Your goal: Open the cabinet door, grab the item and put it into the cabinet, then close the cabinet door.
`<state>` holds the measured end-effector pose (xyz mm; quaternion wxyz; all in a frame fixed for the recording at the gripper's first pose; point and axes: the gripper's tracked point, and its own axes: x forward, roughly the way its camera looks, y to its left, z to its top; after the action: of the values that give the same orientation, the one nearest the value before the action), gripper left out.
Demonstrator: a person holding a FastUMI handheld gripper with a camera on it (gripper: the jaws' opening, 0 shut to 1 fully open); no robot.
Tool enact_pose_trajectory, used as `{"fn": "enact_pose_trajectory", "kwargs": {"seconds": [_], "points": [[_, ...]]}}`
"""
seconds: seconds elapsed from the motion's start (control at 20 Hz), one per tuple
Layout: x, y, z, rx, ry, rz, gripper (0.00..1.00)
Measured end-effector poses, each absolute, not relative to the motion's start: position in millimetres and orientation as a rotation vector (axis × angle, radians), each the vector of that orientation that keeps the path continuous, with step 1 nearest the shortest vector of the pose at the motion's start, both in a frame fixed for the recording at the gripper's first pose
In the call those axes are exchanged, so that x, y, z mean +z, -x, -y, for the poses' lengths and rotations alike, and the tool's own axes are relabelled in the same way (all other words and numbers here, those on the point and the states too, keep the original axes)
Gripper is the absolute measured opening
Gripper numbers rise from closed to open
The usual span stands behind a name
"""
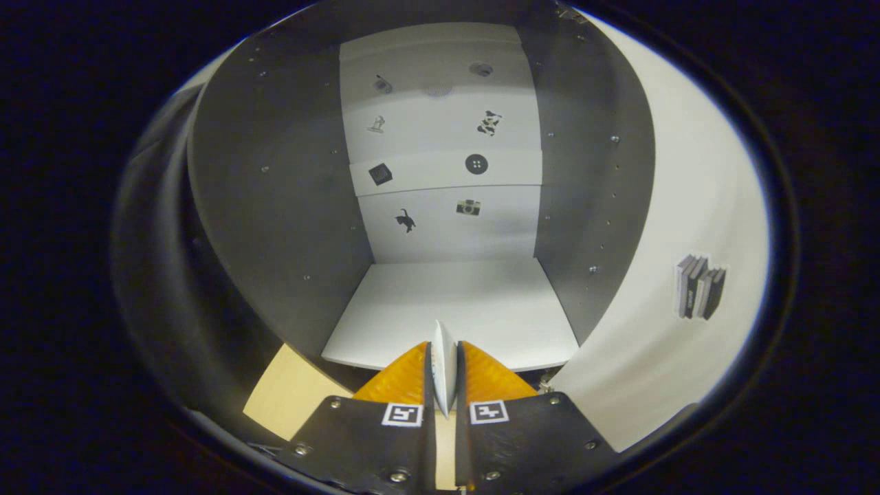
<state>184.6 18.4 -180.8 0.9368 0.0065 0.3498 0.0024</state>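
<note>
One task step looks done: the grey-walled cabinet (pixel 275 206) stands open. Your gripper (pixel 443 375) pinches a thin white flat item (pixel 443 357) between both fingers, at the white shelf's (pixel 454 309) front edge. Right, the white door (pixel 687 206) hangs open. Placing and closing remain.

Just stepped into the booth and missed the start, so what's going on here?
A hand-held claw is shut on a thin white item, pinched edge-on between its fingers. It is pointed into an open cabinet, right at the front edge of the white shelf. The white door stands swung open on the right. The item is not yet set down inside, and the door is not yet closed.
</note>
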Motion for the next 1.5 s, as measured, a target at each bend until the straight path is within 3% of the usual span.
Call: {"fn": "enact_pose_trajectory", "kwargs": {"seconds": [0.8,1.2,1.5], "points": [[-223.8,-211.4,-8.7,-0.038,0.04,-0.952,0.14],[-221.4,-225.2,-11.1,-0.043,0.018,-0.898,0.28],[-184.1,-227.3,-21.4,-0.008,0.0,-0.709,0.28]]}}
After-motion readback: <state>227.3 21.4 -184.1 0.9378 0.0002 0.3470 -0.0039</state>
